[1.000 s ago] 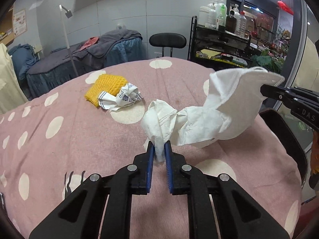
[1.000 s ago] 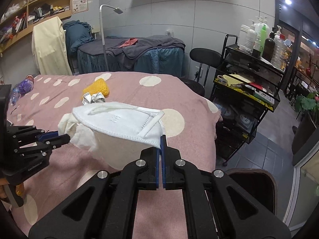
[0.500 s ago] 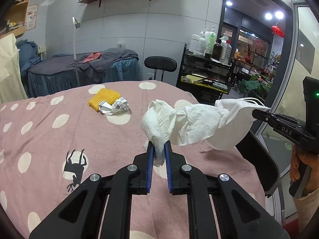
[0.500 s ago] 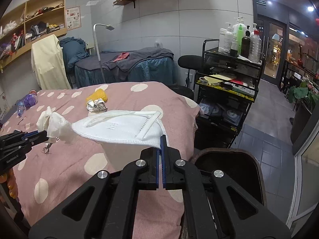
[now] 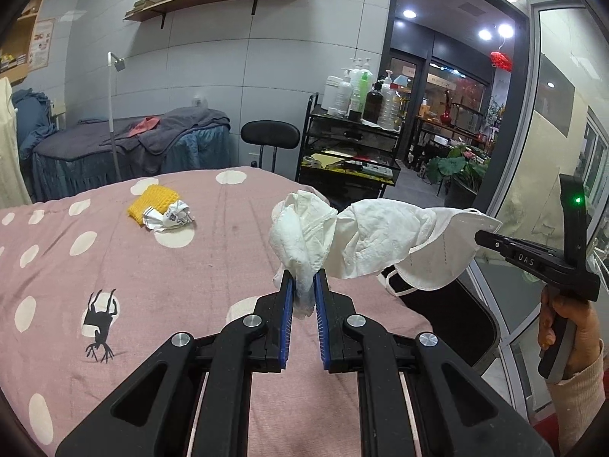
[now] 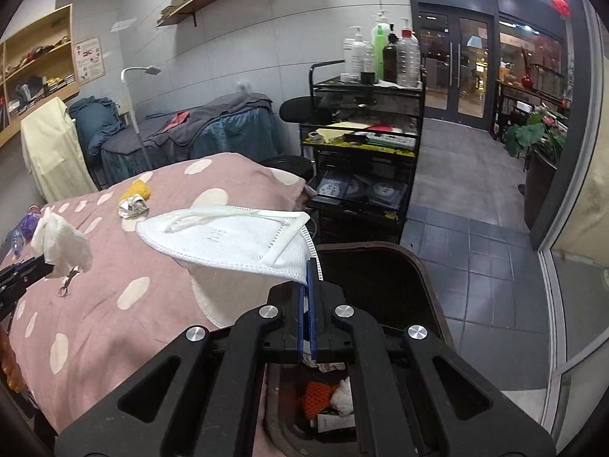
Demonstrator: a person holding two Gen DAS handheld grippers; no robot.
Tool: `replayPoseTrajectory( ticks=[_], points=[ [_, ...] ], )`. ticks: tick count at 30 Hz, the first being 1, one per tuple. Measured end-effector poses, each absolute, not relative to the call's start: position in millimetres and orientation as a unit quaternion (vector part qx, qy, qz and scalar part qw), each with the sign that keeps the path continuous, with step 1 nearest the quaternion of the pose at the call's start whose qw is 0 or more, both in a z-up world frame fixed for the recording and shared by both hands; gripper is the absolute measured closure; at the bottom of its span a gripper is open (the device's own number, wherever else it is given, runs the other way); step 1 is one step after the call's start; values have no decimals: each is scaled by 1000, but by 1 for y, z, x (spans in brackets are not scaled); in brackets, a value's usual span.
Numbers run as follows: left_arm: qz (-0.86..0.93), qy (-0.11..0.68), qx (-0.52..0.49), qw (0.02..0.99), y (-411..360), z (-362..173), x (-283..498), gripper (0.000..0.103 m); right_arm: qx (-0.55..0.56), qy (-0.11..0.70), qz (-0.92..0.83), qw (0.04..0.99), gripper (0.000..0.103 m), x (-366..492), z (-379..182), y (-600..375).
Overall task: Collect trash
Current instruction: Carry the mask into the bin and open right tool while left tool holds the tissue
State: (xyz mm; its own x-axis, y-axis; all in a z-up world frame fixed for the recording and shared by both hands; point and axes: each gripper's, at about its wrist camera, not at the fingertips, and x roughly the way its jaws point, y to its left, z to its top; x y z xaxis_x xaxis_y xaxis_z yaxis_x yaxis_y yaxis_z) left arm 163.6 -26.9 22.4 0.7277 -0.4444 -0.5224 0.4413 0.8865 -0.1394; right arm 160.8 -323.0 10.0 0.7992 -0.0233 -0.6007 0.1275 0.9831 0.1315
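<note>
Right wrist view shows the right tool (image 6: 307, 278) clamped on the near edge of a white face mask (image 6: 228, 238), its blue pads pressed nearly together with only a thin fold of the mask's corner between them. The mask juts out to the left, partly over the pink spotted bed (image 6: 114, 266) and partly over the dark trash bin (image 6: 418, 278) that stands below and just right of the bed's edge; orange netting and paper scraps already lie in the bin's bottom. With so little material in the grip, the mask could slide free early, and since much of it hangs over the bed, it would likely land on the cover or catch on the bin's rim instead of going in.

Left wrist view shows the left tool (image 5: 303, 285) closed on the lower tail of a crumpled white tissue (image 5: 304, 232), which bulges above the pads and trails right until it overlaps the mask in the picture; whether the two touch I cannot tell. This tool is over the bed, not the bin, so letting go here would drop the tissue back onto the cover. If tissue and mask do snag, releasing one could drag the other off course.

Farther left on the bed, a yellow foam net (image 5: 152, 198) and a crumpled wrapper (image 5: 171, 219) lie touching each other, not yet collected.
</note>
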Motion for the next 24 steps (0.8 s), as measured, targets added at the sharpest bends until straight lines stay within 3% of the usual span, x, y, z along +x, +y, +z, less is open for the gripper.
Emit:
replayPoseTrajectory(
  ticks=[24],
  points=[
    [-311,287,6,906,-100,20,148,91,65,429,-141,890,100,178,-101,-404]
  ],
)
